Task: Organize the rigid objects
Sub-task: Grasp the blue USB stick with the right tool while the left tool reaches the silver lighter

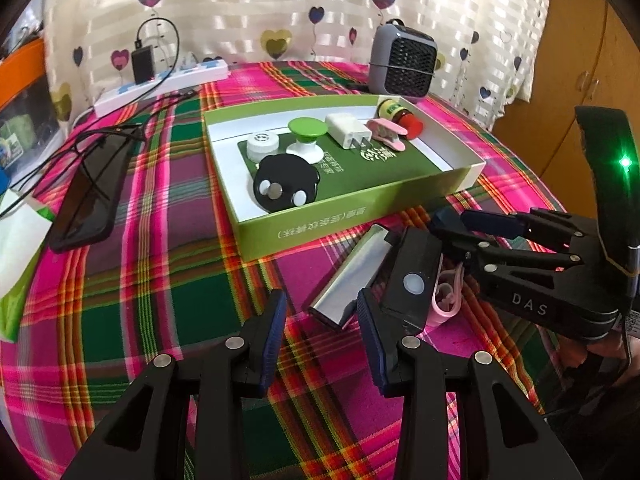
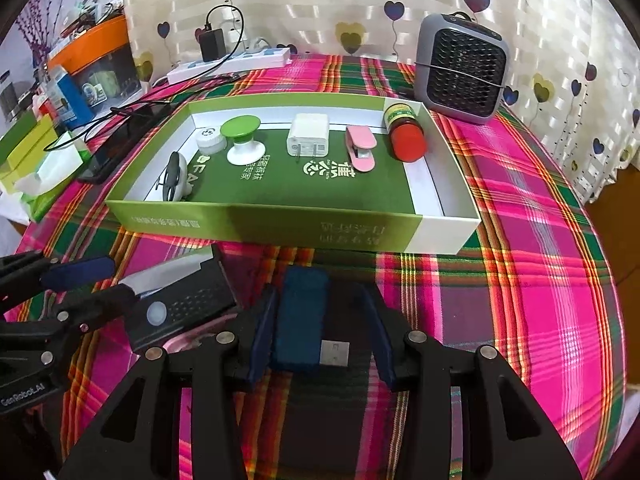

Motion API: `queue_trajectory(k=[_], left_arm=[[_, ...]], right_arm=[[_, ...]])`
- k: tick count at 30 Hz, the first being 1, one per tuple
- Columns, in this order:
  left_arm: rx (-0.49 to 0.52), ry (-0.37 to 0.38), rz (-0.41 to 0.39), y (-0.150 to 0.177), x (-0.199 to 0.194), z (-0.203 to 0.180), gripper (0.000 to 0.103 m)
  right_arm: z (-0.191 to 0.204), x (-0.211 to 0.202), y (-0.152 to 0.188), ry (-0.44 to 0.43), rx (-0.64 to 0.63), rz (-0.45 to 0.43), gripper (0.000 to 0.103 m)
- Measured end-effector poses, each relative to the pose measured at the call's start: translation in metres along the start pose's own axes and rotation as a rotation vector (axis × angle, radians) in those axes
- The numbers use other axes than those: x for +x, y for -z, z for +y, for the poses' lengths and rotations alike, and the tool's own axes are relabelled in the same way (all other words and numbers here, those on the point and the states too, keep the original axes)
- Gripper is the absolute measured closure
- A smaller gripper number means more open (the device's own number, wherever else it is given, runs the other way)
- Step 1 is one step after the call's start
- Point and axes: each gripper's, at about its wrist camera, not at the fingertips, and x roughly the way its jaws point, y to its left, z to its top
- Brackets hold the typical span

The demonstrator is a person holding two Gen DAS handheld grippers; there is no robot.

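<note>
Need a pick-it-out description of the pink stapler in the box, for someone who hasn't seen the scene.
Find the shallow green box on the plaid tablecloth, in front of the grey fan heater. Along its back row, the pink stapler lies between the white plug adapter and the red-capped bottle. It is the only pink item in the box, small and hinged.

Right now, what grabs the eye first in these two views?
The bright pink and green plaid cloth covers the whole table. On it lies a shallow green box holding small items in a row, among them a white plug and a red-capped bottle. Nearer, the right tongs straddle a blue stick, while the left tongs hang open by a silver bar.
</note>
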Motion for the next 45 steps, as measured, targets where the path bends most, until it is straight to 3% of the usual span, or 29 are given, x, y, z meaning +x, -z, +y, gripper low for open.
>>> queue_trajectory(k=[3, 7, 17, 24, 29, 36, 45], left_arm=[[0.017, -0.002, 0.012, -0.001, 0.003, -0.003, 0.067], [0.042, -0.012, 0.02, -0.004, 0.006, -0.007, 0.067], [0.093, -0.03, 0.033, -0.014, 0.014, -0.012, 0.067], [0.204, -0.05, 0.05, -0.014, 0.018, -0.029, 0.066], [0.208, -0.04, 0.06, -0.017, 0.02, -0.03, 0.066], [0.288, -0.11, 0.051, -0.022, 0.024, -0.038, 0.065], [0.336, -0.041, 0.067, -0.022, 0.024, -0.045, 0.065]], right_arm=[[-0.002, -0.002, 0.001, 0.0, -0.003, -0.003, 0.073], [-0.002, -0.003, 0.003, -0.009, -0.011, -0.005, 0.08], [-0.006, -0.005, 0.006, -0.027, -0.011, -0.005, 0.08], [-0.012, -0.006, 0.008, -0.04, -0.008, -0.003, 0.08], [-0.018, -0.008, 0.009, -0.046, -0.001, -0.006, 0.08], [-0.023, -0.008, 0.011, -0.058, -0.001, -0.009, 0.08], [-0.026, -0.008, 0.01, -0.079, 0.004, -0.014, 0.08]])
